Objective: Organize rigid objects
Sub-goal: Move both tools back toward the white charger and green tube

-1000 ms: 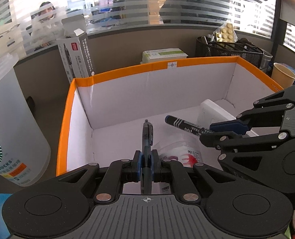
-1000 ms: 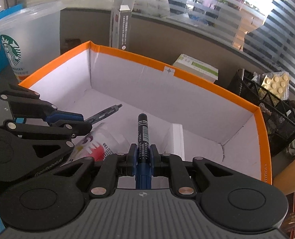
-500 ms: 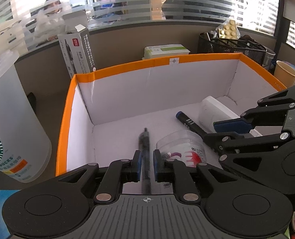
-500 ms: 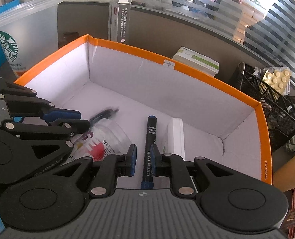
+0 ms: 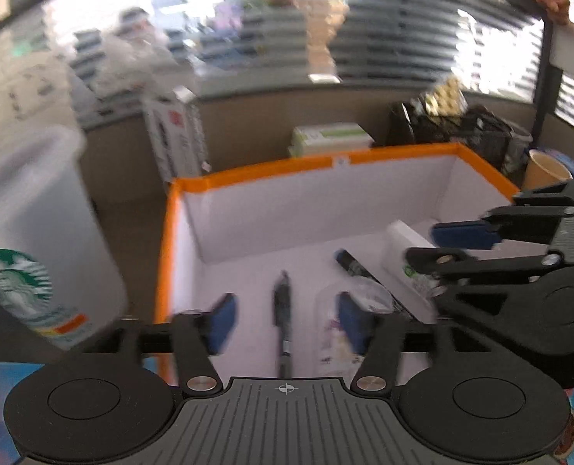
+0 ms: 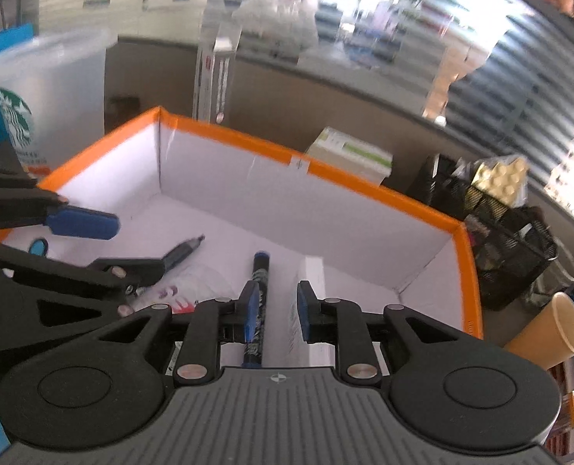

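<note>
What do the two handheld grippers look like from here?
Both match: the left gripper and right gripper have black linkage arms with silver pivot pins, blue finger pads, a ribbed grey-black base with a small white crosshair mark, and round black discs on either side. No cables or sleeves show.

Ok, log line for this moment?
left gripper: opening, black pen released | right gripper: opening, blue marker released | both in orange-rimmed white box

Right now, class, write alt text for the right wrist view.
The right tool hangs open above a blue marker lying in an orange-rimmed white box. The left tool, also open, is beside a grey pen.
</note>
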`<move>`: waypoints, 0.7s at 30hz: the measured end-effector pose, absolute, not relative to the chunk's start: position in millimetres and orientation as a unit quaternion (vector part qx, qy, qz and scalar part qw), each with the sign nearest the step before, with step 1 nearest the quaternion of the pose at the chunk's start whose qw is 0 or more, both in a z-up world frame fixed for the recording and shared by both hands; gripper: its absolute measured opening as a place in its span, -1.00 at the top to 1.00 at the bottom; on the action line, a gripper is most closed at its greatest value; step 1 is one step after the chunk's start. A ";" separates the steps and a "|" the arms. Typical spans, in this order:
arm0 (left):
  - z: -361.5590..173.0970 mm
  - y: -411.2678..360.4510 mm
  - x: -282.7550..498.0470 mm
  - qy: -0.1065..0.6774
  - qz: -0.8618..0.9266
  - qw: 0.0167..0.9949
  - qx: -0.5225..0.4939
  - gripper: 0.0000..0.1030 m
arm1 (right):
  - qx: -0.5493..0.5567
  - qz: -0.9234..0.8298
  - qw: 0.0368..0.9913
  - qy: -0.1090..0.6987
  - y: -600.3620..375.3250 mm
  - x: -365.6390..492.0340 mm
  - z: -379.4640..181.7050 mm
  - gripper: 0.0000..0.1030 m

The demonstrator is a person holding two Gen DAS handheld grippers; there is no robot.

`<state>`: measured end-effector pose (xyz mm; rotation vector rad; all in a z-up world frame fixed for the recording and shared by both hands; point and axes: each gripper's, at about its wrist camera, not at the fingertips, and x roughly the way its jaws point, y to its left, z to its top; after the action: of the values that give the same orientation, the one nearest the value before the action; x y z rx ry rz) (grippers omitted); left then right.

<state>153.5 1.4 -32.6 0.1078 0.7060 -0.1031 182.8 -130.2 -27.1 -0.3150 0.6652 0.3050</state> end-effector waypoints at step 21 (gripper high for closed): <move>-56.4 13.4 35.0 0.333 -0.037 0.941 0.038 -0.92 | -0.115 0.095 0.962 0.229 -189.7 29.2 -20.2 -0.16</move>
<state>35.0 13.4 -56.4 0.0784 0.6789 -0.0751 29.2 -189.7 -20.2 -0.2326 0.4642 0.1916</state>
